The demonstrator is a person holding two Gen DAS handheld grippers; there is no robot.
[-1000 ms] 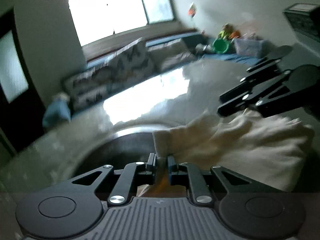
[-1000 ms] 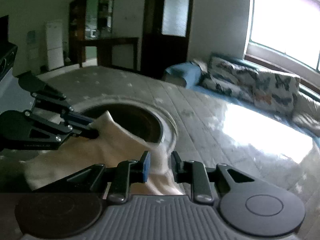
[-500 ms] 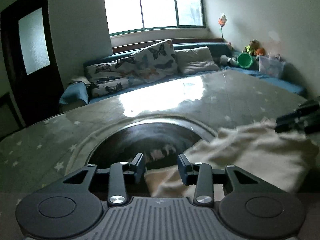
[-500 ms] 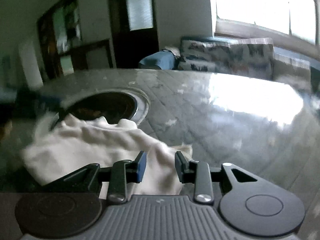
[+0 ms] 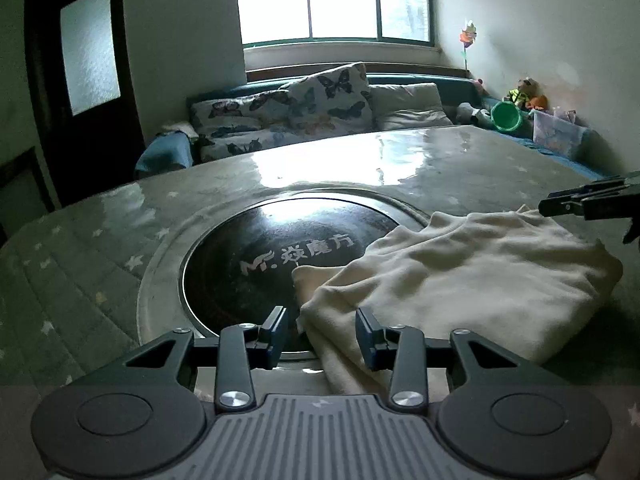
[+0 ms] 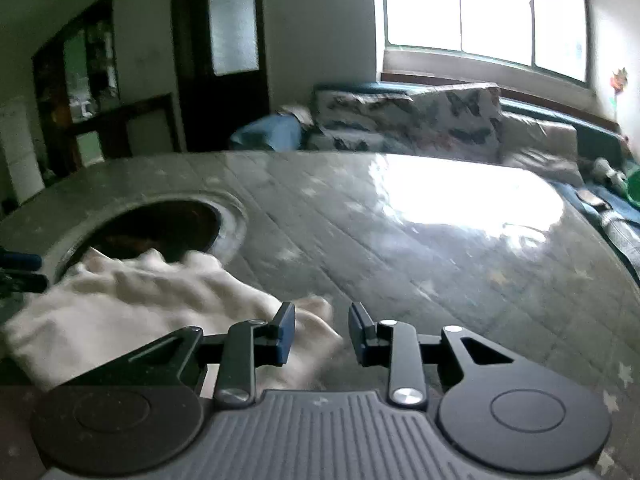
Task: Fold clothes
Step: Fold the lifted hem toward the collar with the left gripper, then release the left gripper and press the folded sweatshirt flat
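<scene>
**Both grippers spread, cloth lying loose on table**

Cream cloth lies bunched on the grey star-print table, its near edge overlapping the round dark glass plate set into the tabletop. Left gripper: jaws apart, cloth edge between the tips, not pinched. Right gripper: jaws apart at the cloth's other end, view blurred. Beyond the plate: sofa with butterfly cushions, bright window, dark door to its left. Window glare on the tabletop.
</scene>
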